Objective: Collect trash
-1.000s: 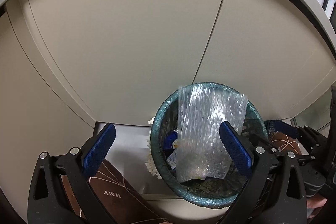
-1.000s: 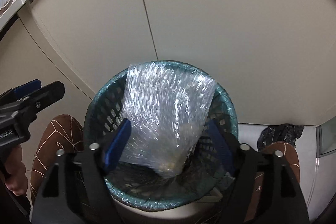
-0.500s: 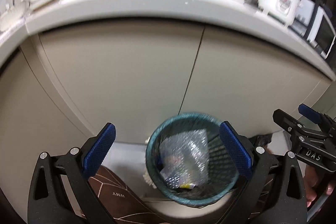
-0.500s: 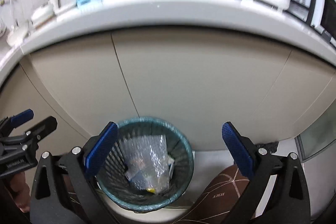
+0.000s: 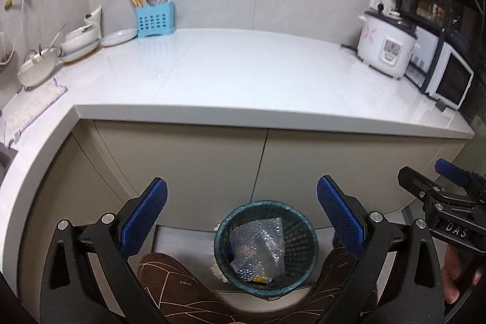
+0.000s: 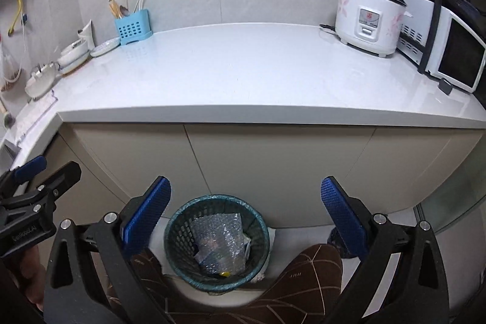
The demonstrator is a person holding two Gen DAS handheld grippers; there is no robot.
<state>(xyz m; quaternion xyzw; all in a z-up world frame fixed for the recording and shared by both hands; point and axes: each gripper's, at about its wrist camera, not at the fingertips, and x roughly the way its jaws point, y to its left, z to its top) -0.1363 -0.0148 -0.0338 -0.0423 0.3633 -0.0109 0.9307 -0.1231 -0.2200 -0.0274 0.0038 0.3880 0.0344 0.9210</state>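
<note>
Spreading across the upper half of both views, the white counter (image 5: 243,72) carries a microwave (image 6: 452,56) at the far right, with a rice cooker (image 6: 369,17) just beside it. At the back left stands a blue cutlery holder (image 5: 155,19), near some bowls and plates (image 5: 82,40). Under the counter are beige cabinet doors (image 5: 194,160). On the floor in front of them stands a green mesh trash bin (image 5: 265,246), and a sheet of bubble wrap (image 5: 258,248) lies inside it on top of other trash. The left tongs (image 5: 241,216) are held above the bin, spread wide and holding nothing. The right tongs (image 6: 244,216) are also spread wide and hold nothing. Brown slippers (image 6: 306,278) with thin pale lines are visible on both sides of the bin.
</note>
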